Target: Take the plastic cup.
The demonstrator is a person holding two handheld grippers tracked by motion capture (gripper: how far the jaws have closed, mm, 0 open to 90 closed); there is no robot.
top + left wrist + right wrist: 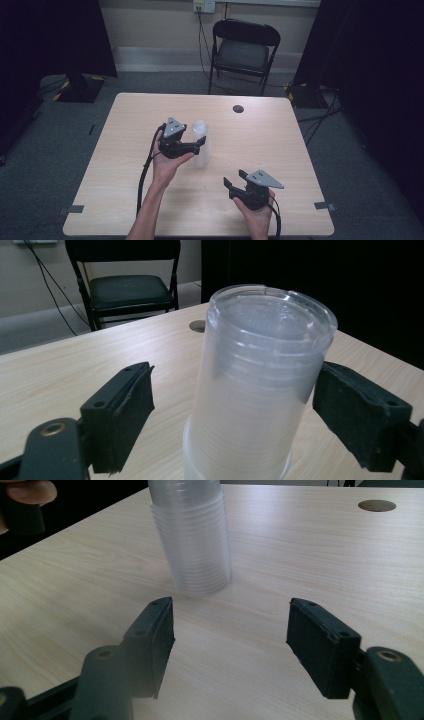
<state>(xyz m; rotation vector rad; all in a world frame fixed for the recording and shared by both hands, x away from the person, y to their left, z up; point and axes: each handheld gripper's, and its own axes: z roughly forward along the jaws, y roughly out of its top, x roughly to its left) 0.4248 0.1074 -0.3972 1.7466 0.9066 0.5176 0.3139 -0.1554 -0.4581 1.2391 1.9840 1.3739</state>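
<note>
The stack of clear plastic cups stands upside down on the wooden table, slightly left of centre in the high view. In the left gripper view the stack rises between the two black jaws; the left-hand pad stands clear of the cup wall with a visible gap, and the right-hand pad sits just beside the wall, contact not determinable. The left gripper therefore has its jaws apart, placed around the stack, without clamping it.

The right gripper sits in the lower right of the high view, well apart from the stack. In the right gripper view its jaws stand wide apart over bare table, with the stack at upper centre and a round grommet hole at upper right.

A black folding chair stands beyond the table at top centre
</note>
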